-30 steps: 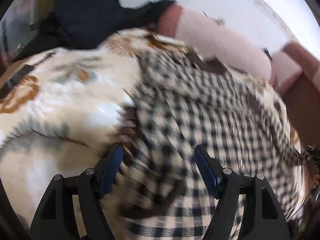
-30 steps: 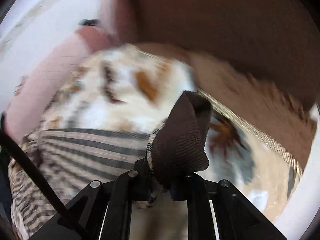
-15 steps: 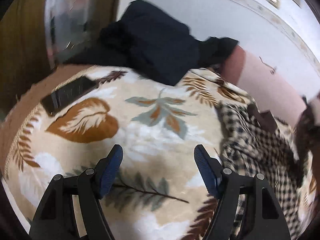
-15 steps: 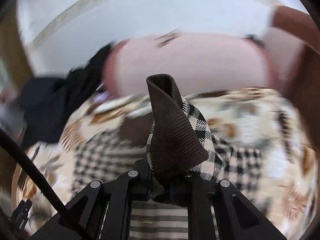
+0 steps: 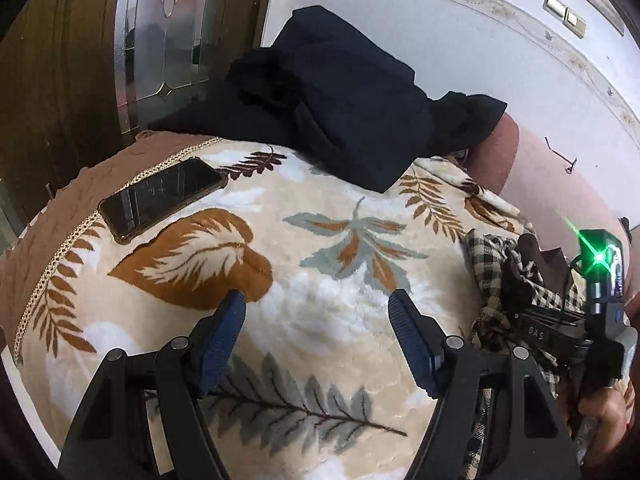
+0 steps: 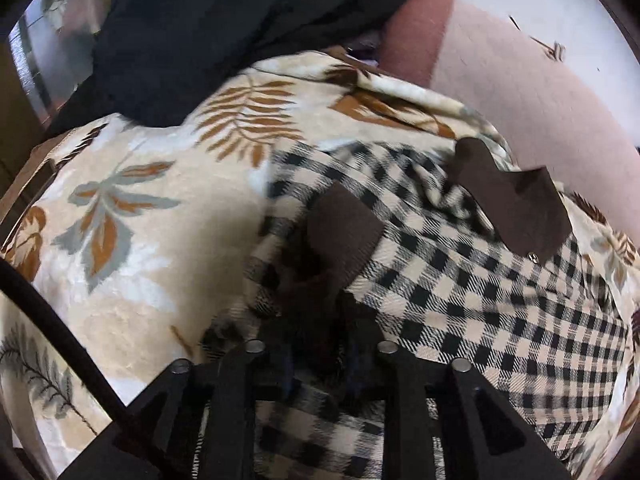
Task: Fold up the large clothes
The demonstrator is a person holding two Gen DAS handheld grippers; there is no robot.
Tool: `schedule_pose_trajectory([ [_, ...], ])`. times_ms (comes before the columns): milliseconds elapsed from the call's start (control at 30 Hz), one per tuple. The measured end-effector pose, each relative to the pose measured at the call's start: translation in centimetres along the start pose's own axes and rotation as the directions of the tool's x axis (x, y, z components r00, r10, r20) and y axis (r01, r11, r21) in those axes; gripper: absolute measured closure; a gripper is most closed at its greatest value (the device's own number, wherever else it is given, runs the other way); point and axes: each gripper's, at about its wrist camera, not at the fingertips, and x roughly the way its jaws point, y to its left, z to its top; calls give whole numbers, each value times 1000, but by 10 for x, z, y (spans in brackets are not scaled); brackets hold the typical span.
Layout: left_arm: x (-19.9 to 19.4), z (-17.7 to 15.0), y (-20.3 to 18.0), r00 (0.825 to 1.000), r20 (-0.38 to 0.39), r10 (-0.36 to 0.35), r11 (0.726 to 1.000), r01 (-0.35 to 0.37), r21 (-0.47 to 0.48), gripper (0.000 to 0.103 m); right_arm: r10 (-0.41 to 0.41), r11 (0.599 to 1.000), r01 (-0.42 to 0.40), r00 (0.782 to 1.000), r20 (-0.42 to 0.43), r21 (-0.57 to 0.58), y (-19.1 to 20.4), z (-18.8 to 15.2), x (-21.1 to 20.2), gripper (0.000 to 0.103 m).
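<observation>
A black-and-cream checked shirt (image 6: 472,280) with dark brown collar and trim lies rumpled on a leaf-print blanket (image 6: 132,240). My right gripper (image 6: 320,344) is shut on a bunched brown-trimmed part of the shirt, low over the blanket. In the left wrist view the shirt (image 5: 496,280) shows at the right edge with the right gripper's body (image 5: 568,320) over it. My left gripper (image 5: 318,312) is open and empty above bare blanket (image 5: 320,280), left of the shirt.
A black phone (image 5: 160,198) lies at the blanket's left edge. A pile of black clothes (image 5: 340,100) sits at the back, also in the right wrist view (image 6: 192,32). A pink bolster (image 6: 520,80) lies along the wall. A wooden glass-panelled door (image 5: 160,40) stands at the left.
My left gripper has swung left off the shirt to bare blanket, still open. My right gripper has lowered the held shirt part from raised to down on the blanket.
</observation>
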Motion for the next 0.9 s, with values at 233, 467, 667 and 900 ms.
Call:
schedule_pose_trajectory([
  [233,11,-9,-14,998,-60,-35,999,37,32,30,146,989,-145,984,98,-21,-1,-8,-60,62],
  [467,24,-42,-57,948,-230,-220,963,248,101,30,81,980,-95,993,83,177,-107,-78,-131,47],
  [667,26,-81,-91,886,-351,-302,919,369,140,30,-114,891,124,992,-49,438,-241,-202,-161,44],
  [900,14,-121,-119,776,-473,-418,841,527,120,31,107,697,-49,994,-36,715,-320,-331,-146,44],
])
